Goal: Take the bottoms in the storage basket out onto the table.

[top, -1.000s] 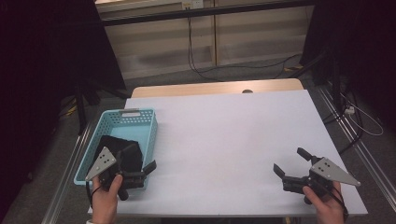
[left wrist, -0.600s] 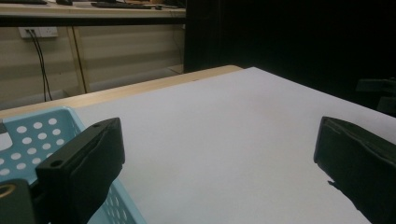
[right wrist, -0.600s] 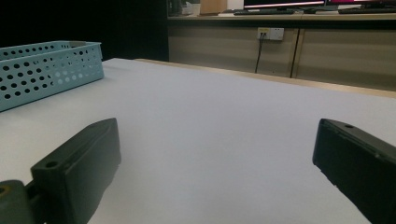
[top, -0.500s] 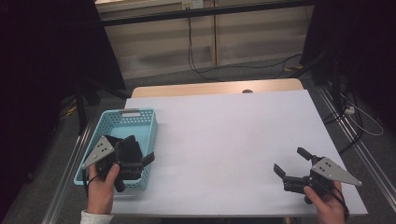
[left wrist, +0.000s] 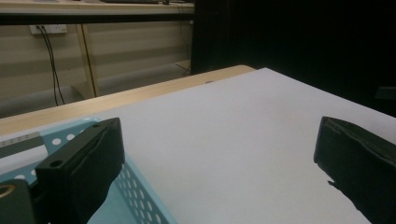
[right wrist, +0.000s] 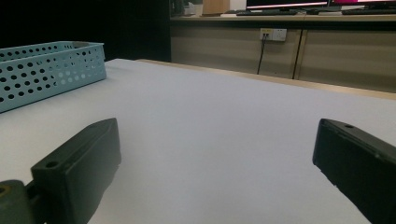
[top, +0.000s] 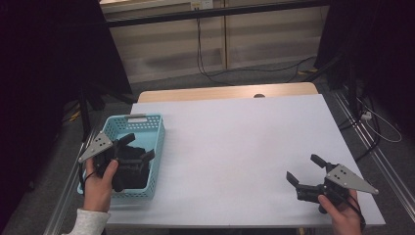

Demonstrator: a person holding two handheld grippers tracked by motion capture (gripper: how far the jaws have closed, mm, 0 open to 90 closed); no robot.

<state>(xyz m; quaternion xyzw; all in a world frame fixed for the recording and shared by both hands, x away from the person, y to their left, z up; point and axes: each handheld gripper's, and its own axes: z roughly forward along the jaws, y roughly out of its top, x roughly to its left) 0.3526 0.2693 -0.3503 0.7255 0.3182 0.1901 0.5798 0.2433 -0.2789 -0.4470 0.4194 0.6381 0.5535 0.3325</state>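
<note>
Left hand-held gripper (top: pixel 138 149) raised over basket (top: pixel 147 122), jaws spread, empty.
Right hand-held gripper (top: pixel 304 170): 4 o'clock on surface (top: pixel 235 147), unclenched, unmoved.

Left tool (top: pixel 137 147) above blue basket (top: pixel 147 122)

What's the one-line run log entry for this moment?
left gripper: open, over blue basket | right gripper: open, near table corner | dark object in basket
</note>
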